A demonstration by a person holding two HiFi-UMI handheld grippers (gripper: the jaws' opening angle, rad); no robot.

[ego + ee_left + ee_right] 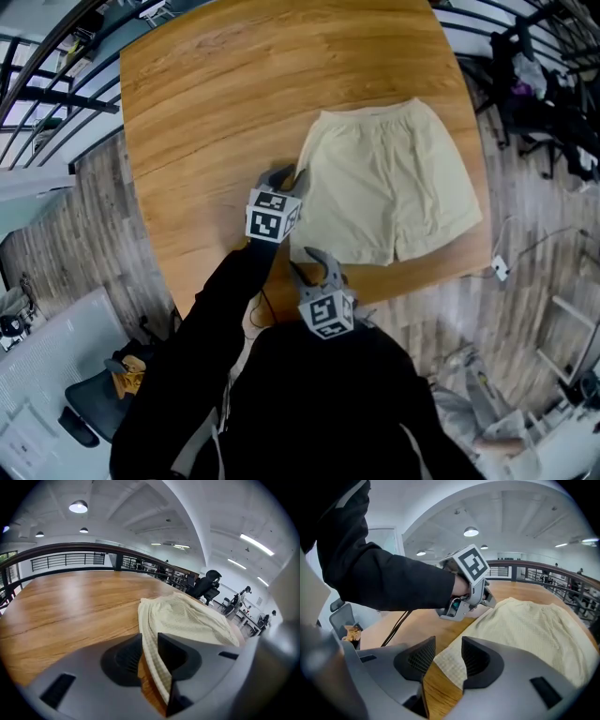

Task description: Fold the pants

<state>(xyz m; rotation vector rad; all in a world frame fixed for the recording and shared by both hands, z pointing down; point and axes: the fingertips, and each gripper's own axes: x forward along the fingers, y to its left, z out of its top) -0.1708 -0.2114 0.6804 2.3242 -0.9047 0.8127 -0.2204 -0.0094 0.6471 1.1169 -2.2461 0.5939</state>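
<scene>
Straddling the pants edge, left gripper and right gripper jaws apart, unclamped; edge partly hidden behind them.

The table is warm wood with clear grain under a smooth, faintly glossy varnish. The pants are pale cream cloth, matt, woven in a fine waffle check. The fingers of the left gripper and the right gripper are dark grey matt plastic with finely grooved inner faces. The sleeve is black matt cloth.
</scene>
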